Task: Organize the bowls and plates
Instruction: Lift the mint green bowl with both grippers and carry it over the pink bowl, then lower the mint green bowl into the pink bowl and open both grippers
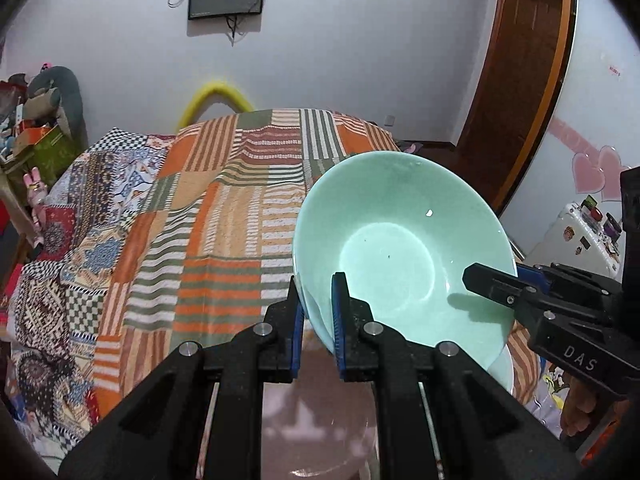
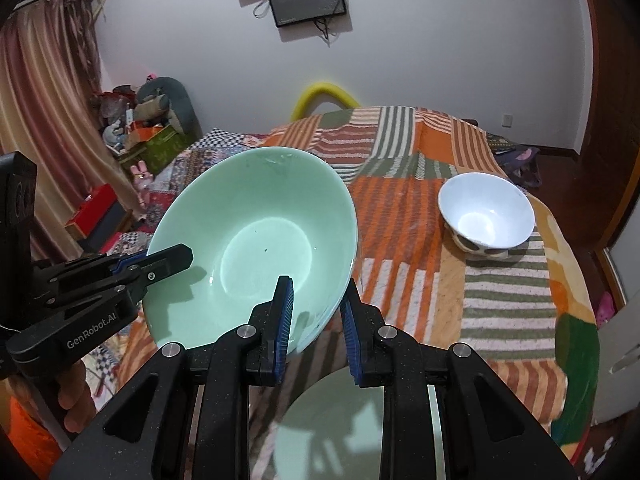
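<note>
We have the patchwork blanket point(image 2: 472, 280) spread wide across the bed, stripes of orange, green and cream running to every edge. Above it, tilted up towards both cameras, is the green bowl point(image 1: 400, 248), big and pale, its inside facing us.

Now the grips. Our left gripper point(image 1: 318, 316) has the bowl's near rim between its blue pads: one finger inside the bowl, one outside against the wall, jaws clenched on the rim. Our right gripper point(image 2: 316, 320) does the same on its side of the rim, inner pad pressed to the inside, outer pad along the outer wall, jaws clamped there too. From the left wrist view the right gripper comes in from the right, its upper finger lying across the bowl's inside. So the bowl hangs off the blanket, pinched at two places on the rim, one gripper either side.

Below the bowl, close under the fingers, a pale green plate point(image 2: 332, 428) lies flat in the right wrist view; in the left wrist view a pinkish dish point(image 1: 320, 408) lies under the left gripper.

Further back to the right, a white bowl point(image 2: 486, 210) with dark spots outside sits upright on the blanket, well apart from the green one.
</note>
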{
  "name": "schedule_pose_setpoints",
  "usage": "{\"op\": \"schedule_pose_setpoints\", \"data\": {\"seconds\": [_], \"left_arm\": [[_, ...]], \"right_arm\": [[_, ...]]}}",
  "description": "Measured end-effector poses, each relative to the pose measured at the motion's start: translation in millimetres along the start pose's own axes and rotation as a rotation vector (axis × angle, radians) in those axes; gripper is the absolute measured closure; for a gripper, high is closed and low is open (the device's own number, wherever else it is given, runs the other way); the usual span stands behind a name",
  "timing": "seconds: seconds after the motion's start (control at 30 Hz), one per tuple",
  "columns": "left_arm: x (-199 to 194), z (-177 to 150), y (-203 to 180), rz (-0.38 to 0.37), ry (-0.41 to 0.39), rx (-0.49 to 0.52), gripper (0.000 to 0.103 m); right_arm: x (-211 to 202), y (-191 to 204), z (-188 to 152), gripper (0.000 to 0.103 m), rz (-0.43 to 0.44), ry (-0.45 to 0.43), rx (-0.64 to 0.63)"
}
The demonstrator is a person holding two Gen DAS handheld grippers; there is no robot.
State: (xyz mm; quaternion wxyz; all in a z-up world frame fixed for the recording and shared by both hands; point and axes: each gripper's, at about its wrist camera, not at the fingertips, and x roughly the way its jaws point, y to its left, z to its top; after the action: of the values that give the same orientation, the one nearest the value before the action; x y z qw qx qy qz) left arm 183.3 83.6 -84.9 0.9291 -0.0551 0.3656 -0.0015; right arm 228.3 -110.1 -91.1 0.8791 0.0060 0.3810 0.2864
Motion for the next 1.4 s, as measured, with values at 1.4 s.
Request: {"op": "schedule_pose_setpoints", "data": {"seconds": [1.4], "left_arm": [[20.9, -122.0, 80.3, 0.091, 0.237, -0.138, 0.091]], "right_arm": [[60.0, 69.7, -94.7, 0.081, 0.110, 0.244, -0.012]]}}
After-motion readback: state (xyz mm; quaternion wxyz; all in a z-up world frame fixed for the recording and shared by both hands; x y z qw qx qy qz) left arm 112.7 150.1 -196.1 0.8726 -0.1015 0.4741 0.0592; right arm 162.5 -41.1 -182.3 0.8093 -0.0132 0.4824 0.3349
